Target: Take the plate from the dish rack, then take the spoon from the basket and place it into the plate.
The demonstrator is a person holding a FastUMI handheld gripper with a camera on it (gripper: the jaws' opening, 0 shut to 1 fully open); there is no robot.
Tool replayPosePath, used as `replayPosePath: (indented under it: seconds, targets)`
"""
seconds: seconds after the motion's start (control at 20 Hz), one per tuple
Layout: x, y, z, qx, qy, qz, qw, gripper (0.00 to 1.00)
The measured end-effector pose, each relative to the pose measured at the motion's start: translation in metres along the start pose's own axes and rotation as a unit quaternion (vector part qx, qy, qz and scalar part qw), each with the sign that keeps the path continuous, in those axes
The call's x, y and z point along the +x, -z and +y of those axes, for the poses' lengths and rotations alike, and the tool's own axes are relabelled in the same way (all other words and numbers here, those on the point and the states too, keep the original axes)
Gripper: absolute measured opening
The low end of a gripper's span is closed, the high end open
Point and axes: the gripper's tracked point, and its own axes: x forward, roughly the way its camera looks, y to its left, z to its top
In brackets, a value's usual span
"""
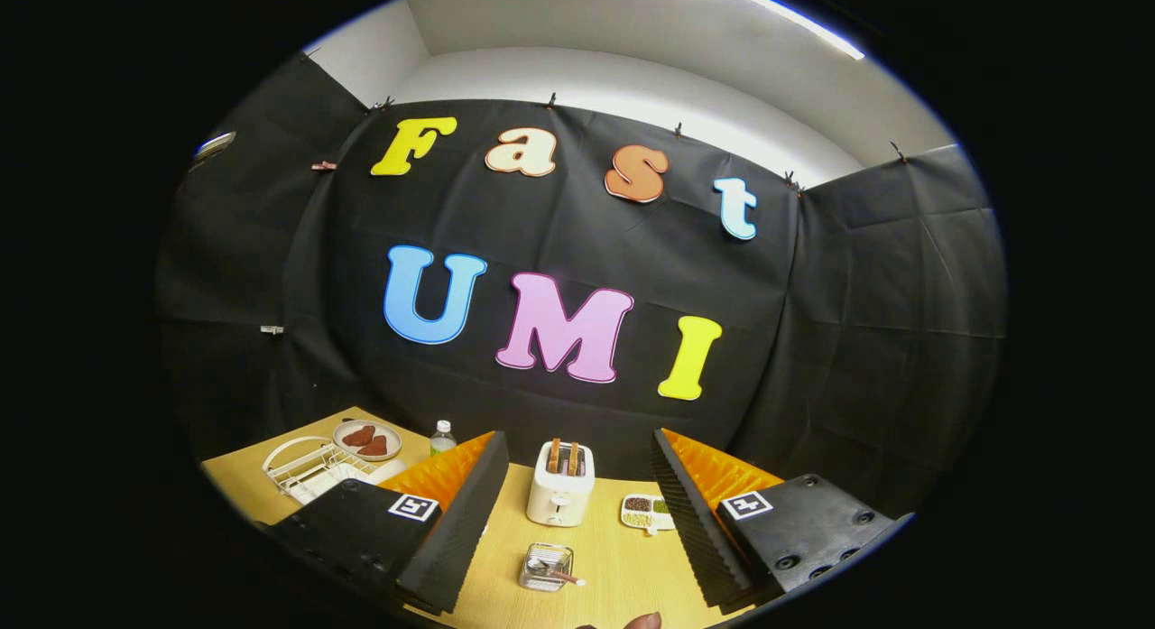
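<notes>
My gripper [578, 438] is held high over a wooden table [614, 566], open, with nothing between its fingers. A small clear basket [545, 567] stands on the table between the fingers, close in, and holds a spoon [558, 573] whose handle sticks out to the right. The white wire dish rack [307, 467] sits left of the left finger, partly behind it. Something pale lies in the rack, but I cannot make out a plate there. Just beyond the rack is a round plate [367, 440] carrying two reddish-brown pieces.
A white toaster [560, 485] with two slices in it stands between the fingers, beyond the basket. To its right is a small white tray [647, 512] of beans. A water bottle [442, 437] stands beside the plate. A person's fingertip [642, 621] shows at the near table edge.
</notes>
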Motion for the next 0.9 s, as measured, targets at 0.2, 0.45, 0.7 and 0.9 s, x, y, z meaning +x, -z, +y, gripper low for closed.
replayPosePath:
  seconds: [0.2,0.45,0.7,0.9]
  targets:
    - [0.006,0.007,0.017,0.006,-0.028,0.022,0.999,0.97]
    - [0.031,0.019,0.063,0.006,-0.086,0.069,0.994,0.97]
    - [0.061,0.068,0.127,0.014,-0.148,0.176,0.973,0.98]
    - [0.089,0.118,0.193,0.080,-0.173,0.272,0.943,0.98]
